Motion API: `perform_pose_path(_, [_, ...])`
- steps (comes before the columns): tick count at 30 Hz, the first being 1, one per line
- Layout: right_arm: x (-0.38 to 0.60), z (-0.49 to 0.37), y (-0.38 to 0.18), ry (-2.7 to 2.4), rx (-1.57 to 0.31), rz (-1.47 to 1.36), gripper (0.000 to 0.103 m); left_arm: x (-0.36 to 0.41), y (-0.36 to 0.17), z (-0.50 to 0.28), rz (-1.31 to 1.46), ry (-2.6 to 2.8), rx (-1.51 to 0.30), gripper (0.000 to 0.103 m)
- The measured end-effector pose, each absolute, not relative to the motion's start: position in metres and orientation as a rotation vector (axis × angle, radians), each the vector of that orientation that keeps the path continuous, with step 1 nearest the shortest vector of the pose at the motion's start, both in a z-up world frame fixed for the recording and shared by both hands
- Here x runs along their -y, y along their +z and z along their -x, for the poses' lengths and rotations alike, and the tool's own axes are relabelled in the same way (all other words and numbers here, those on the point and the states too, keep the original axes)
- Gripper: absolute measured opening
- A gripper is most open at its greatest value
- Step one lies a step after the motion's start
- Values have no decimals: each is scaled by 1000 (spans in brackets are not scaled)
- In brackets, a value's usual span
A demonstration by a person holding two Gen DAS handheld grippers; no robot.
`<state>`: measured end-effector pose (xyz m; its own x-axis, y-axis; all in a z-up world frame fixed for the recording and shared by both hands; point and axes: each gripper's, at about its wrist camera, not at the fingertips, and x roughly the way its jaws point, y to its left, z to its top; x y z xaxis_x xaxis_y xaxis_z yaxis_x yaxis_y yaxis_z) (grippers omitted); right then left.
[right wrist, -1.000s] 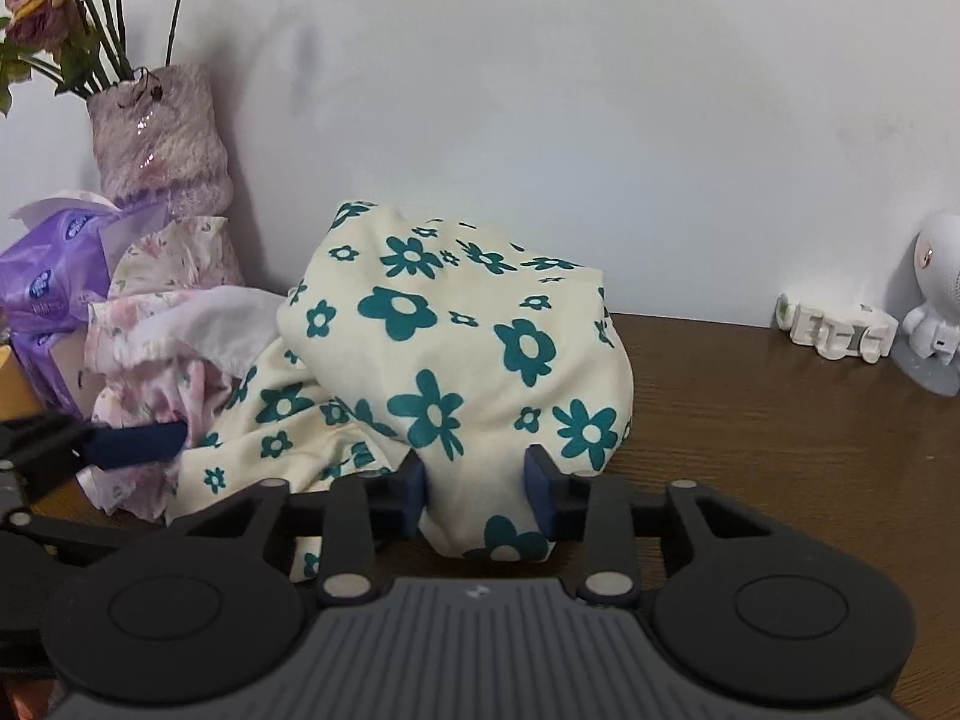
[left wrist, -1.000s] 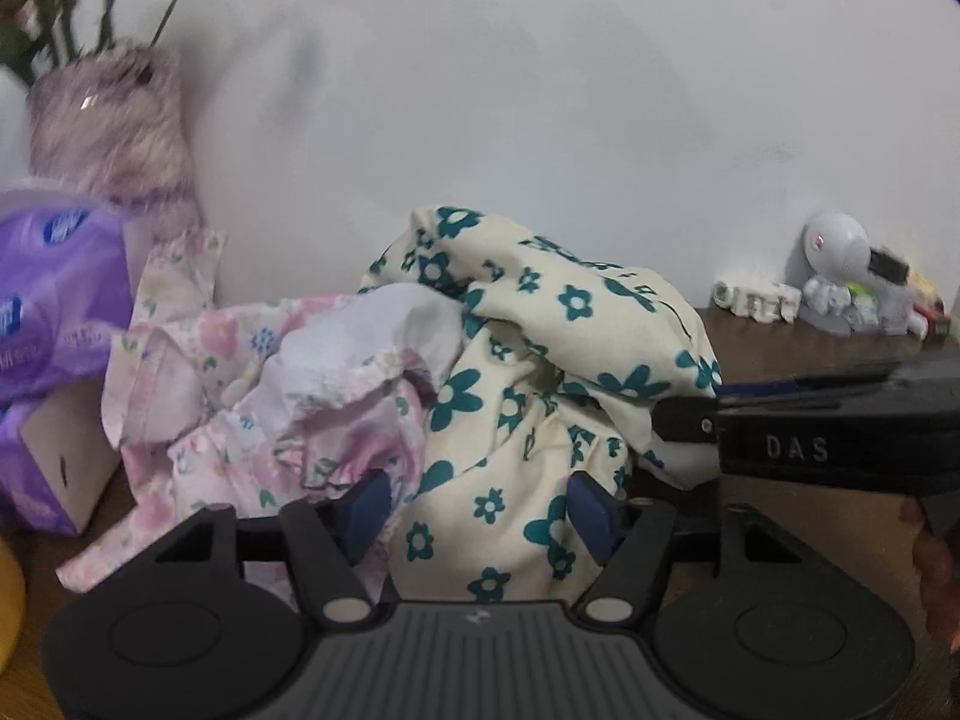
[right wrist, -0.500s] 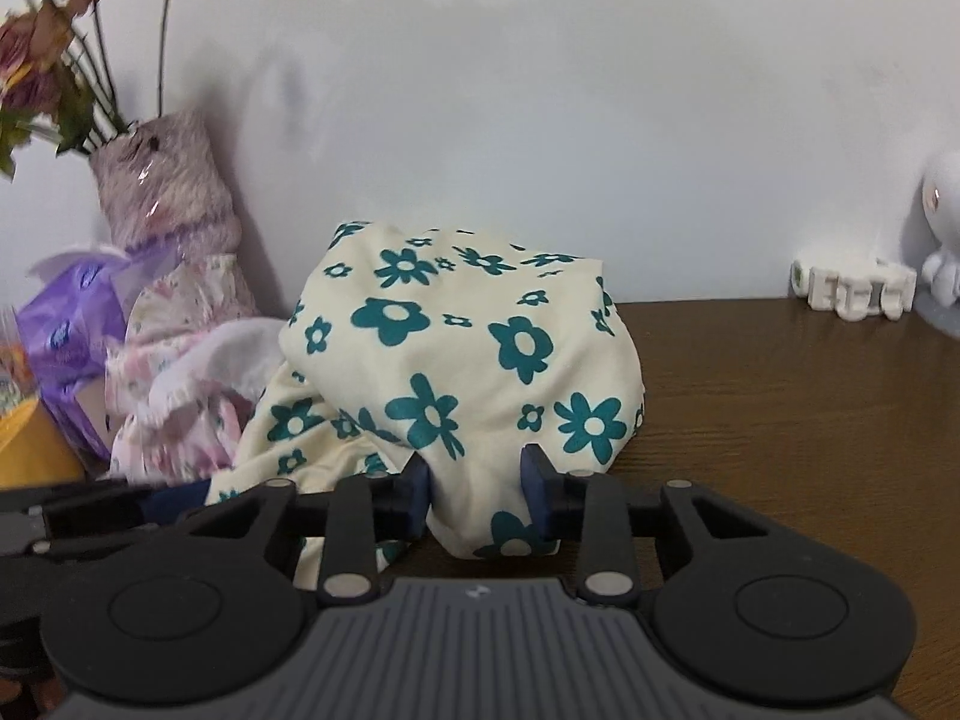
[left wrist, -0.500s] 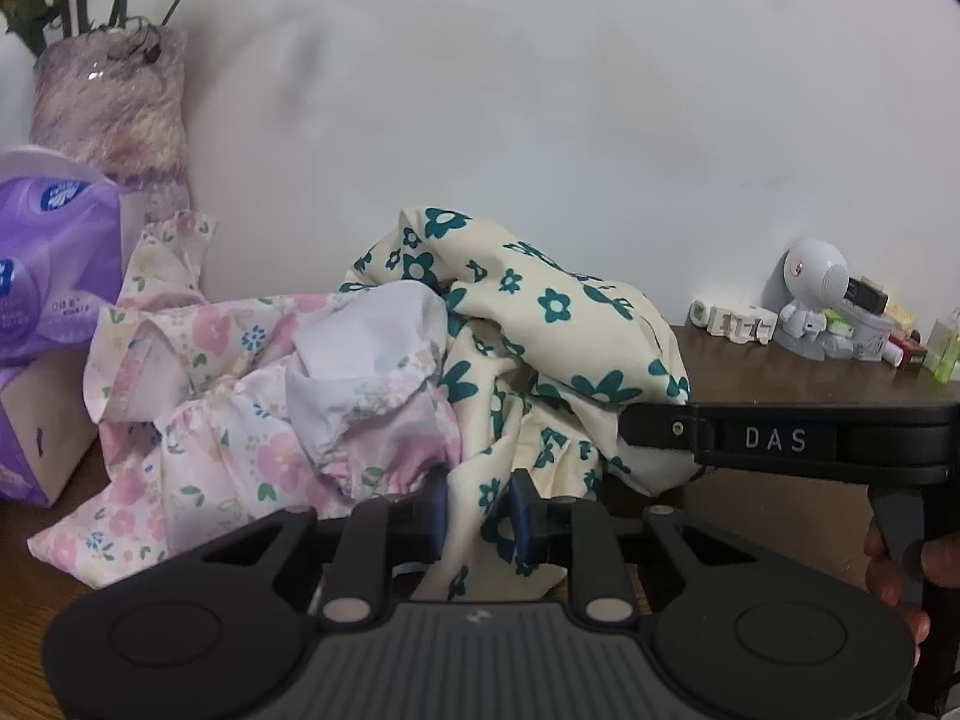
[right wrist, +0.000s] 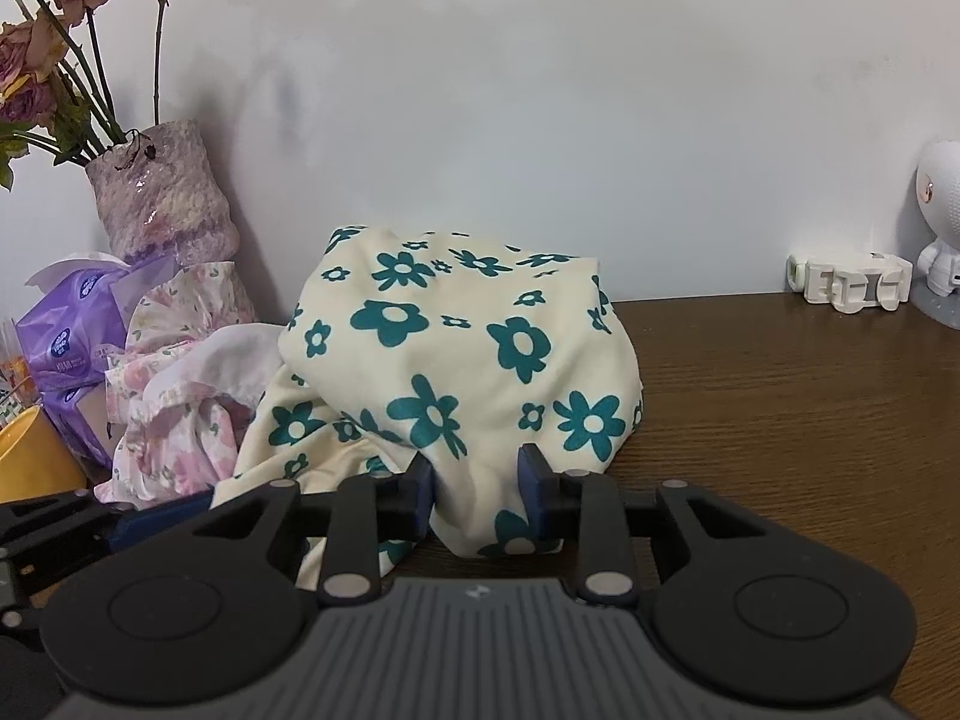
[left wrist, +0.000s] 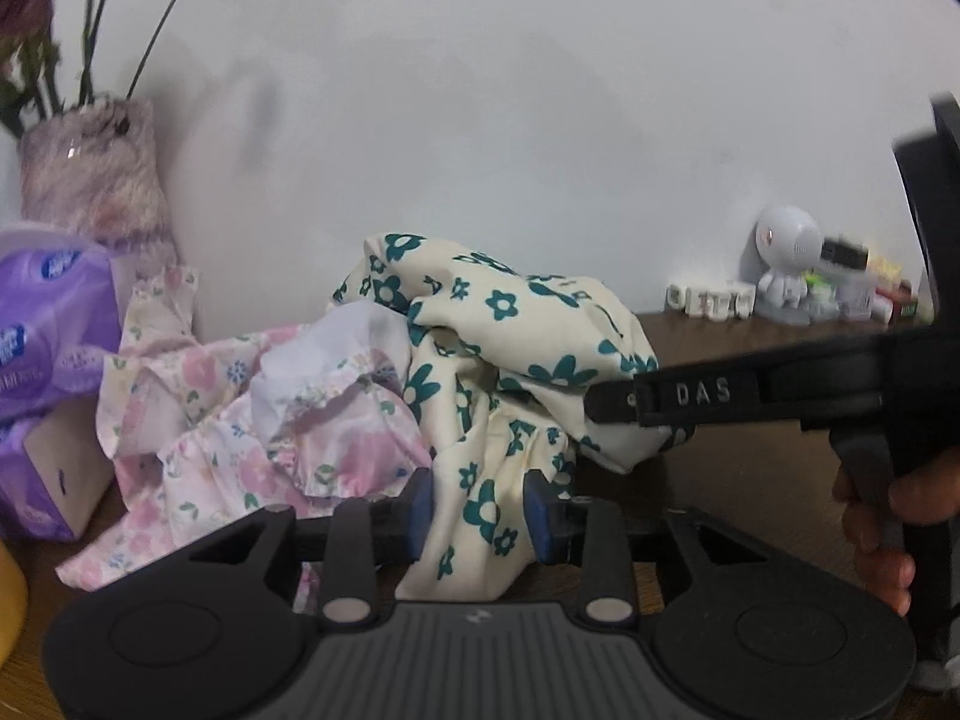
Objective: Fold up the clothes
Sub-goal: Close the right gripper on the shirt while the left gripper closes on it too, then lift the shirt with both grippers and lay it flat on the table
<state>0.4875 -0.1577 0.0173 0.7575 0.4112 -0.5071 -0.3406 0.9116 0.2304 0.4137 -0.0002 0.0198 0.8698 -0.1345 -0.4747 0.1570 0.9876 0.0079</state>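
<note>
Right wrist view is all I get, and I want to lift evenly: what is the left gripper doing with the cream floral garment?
Observer: The left gripper has a hanging fold of the cream floral garment between its fingers, and its jaws are opening.
Operator: Is the other garment caught in there too?
Observer: No. The pink floral garment lies beside the left-hand finger, outside the gap.
Operator: Anything beyond my right edge?
Observer: Yes, small boxes stand right beside the white figurine.
</note>
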Motion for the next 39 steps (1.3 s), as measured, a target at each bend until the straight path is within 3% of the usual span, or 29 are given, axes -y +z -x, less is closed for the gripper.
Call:
perform_pose_path(12, [162,-489,16,401,-577,-157,28,18,27,-390,-147,-210,-353,32])
perform_pose_path(23, [162,-489,15,400,-578,-152,29,12,20,-417,-114,-118,-470,33])
perform_pose_path(25, [160,-490,14,398,-579,-143,29,8,19,-423,-78,-125,-498,24])
perform_pose_path(26, [159,-490,13,397,-579,-135,29,6,19,-426,-61,-131,-508,7])
perform_pose_path(27, [157,-490,13,396,-579,-125,29,4,19,-427,-46,-135,-514,4])
perform_pose_path(28, [156,-489,13,394,-578,-112,29,3,20,-428,-35,-138,-517,4])
perform_pose_path(32, [151,-486,18,391,-547,-81,8,2,24,-420,-43,-140,-486,3])
perform_pose_path(39, [169,-476,38,395,-472,-191,7,4,54,-391,-86,-145,-350,3])
